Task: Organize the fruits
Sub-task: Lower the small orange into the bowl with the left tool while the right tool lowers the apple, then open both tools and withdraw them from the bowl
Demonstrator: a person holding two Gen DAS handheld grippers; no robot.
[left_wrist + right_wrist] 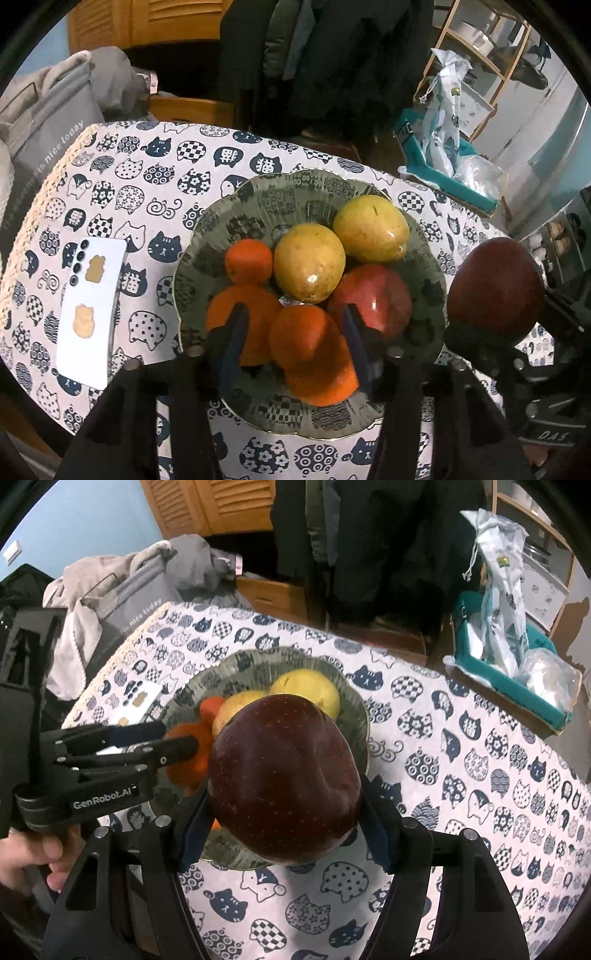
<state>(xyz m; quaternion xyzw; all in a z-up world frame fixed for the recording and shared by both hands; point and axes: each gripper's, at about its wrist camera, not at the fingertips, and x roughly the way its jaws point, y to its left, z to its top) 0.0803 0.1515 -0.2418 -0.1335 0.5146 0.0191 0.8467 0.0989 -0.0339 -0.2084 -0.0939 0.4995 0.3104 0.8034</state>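
A grey-green patterned plate (pixel 258 199) on the cat-print table holds three oranges (pixel 310 350), two yellow fruits (pixel 308 260) and a red apple (pixel 373 295). My left gripper (pixel 295 332) is open above the plate, its fingers astride the front orange without gripping it. My right gripper (pixel 284 812) is shut on a dark red apple (pixel 284 779), held above the plate's right edge (pixel 354 701). That apple also shows in the left wrist view (pixel 495 288). The left gripper shows in the right wrist view (pixel 173 742).
A white phone (pixel 92 310) lies on the tablecloth left of the plate. A grey bag (pixel 48 122) and clothes sit beyond the table's left edge. A teal tray with plastic bags (pixel 517 664) stands beyond the far right edge.
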